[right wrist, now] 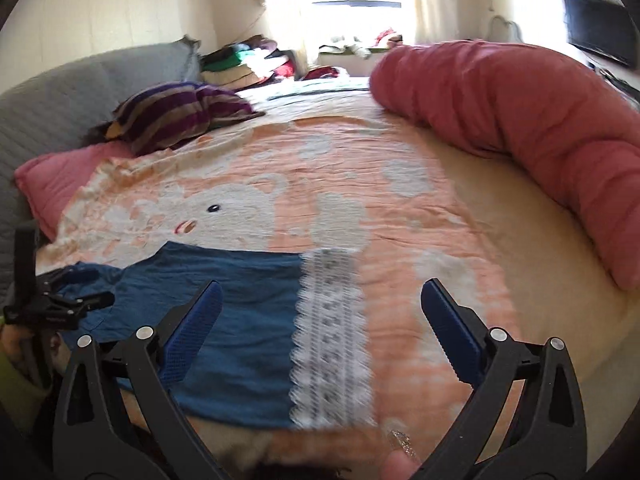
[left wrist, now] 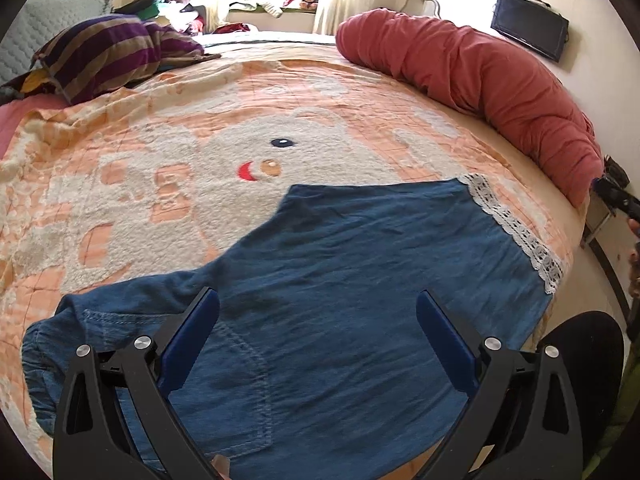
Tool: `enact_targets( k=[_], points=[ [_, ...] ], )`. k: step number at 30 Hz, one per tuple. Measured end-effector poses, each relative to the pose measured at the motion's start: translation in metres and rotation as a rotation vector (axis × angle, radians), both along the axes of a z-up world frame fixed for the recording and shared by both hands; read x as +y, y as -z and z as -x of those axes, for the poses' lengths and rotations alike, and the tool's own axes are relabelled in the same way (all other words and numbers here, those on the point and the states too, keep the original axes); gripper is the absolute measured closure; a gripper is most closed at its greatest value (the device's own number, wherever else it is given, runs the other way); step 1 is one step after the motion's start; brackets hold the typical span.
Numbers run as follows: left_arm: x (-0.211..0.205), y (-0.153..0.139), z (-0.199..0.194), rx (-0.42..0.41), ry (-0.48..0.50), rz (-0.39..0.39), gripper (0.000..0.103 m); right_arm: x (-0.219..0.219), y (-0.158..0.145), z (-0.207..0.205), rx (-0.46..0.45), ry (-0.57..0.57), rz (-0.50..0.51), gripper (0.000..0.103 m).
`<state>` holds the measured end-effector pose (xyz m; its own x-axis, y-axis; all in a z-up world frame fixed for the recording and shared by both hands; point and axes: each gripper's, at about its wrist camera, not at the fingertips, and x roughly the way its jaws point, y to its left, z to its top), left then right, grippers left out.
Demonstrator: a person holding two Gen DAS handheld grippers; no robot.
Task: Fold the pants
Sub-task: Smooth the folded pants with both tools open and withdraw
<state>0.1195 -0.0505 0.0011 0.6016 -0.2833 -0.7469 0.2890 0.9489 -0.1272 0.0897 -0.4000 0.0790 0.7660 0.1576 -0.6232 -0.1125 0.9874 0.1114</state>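
Blue denim pants [left wrist: 340,300] with a white lace hem [left wrist: 516,228] lie flat near the front edge of the bed, waist to the left, hem to the right. My left gripper [left wrist: 318,308] is open and empty, hovering above the waist and pocket area. In the right wrist view the pants [right wrist: 240,320] and the lace hem [right wrist: 332,340] lie below my right gripper [right wrist: 320,300], which is open and empty above the hem end. The left gripper [right wrist: 60,304] shows at the left edge of that view.
The bed carries an orange and white bear blanket [left wrist: 240,160]. A rolled red duvet [left wrist: 500,88] lies along its right side. A striped purple pillow [left wrist: 112,52] and a pink pillow [right wrist: 60,184] sit at the back left. A television [left wrist: 528,24] hangs on the right wall.
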Motion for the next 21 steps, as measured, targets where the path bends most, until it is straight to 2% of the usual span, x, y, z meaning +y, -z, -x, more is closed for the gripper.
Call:
enact_targets(
  k=[3,6,14,17,21],
  points=[
    [-0.012,-0.005,0.0,0.001,0.028,-0.01,0.005,-0.022,-0.006,0.013,0.012,0.033,-0.05,0.009],
    [-0.033,-0.012,-0.006,0.011,0.077,-0.025,0.005,-0.029,-0.004,0.021,0.034,0.028,-0.057,0.009],
    [-0.108,-0.02,-0.046,0.035,0.223,-0.11,0.005,-0.016,0.046,0.007,0.286,-0.107,-0.061,0.009],
    [-0.139,-0.017,-0.066,0.055,0.277,-0.135,0.005,-0.013,0.059,0.001,0.335,-0.13,-0.057,0.009],
    [-0.173,-0.011,-0.09,0.037,0.318,-0.198,0.005,-0.007,0.069,-0.009,0.374,-0.173,-0.056,0.009]
  ],
)
